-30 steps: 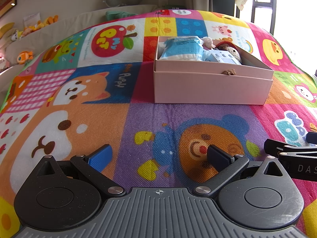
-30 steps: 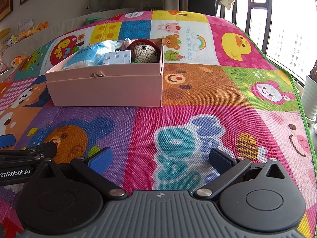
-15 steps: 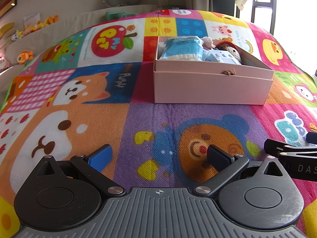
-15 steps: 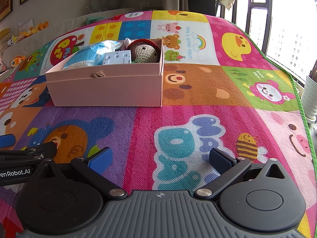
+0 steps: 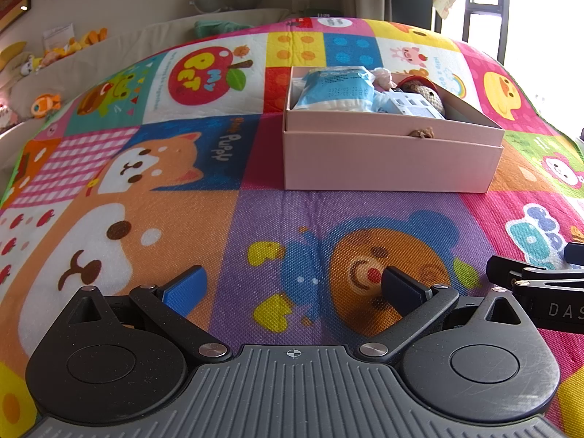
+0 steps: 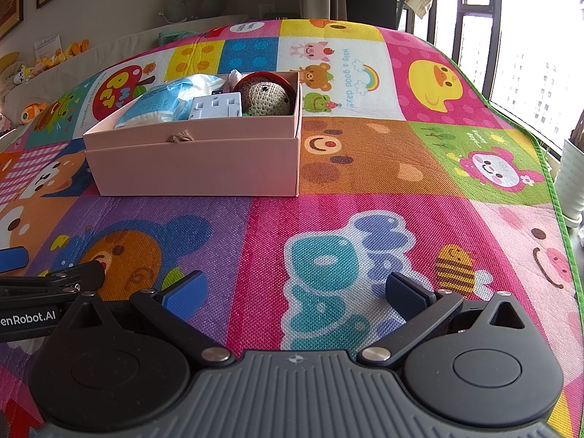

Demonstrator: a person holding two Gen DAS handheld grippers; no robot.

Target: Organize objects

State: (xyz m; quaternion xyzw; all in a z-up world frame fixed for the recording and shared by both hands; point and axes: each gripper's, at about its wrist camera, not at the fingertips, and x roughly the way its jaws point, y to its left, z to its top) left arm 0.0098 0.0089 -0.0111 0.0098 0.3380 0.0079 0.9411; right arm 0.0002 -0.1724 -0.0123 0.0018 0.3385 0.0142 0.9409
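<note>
The pink box is a shallow rectangular cardboard container with its top open, resting on the colourful cartoon play mat, far of both grippers and well apart from them. A second pink layer shows around its upper edge, and a small frayed brown cord knot sits at the middle of the near wall. Inside, at the left end, lies a blue-and-white plastic packet with printing too small to read. Beside it, toward the middle, is a white socket-type plate. At the right end sits a crocheted brown toy against something red whose form cannot be made out. A pale pink item behind the packet is mostly hidden. The left gripper is low over the mat's purple bear panel, jaws spread wide with nothing between them. The right gripper is low over the pink panel just beside it, jaws likewise wide and empty. Each gripper appears cut off at the edge of the other's view. Plush toys line a ledge at far left; a window is at far right.
</note>
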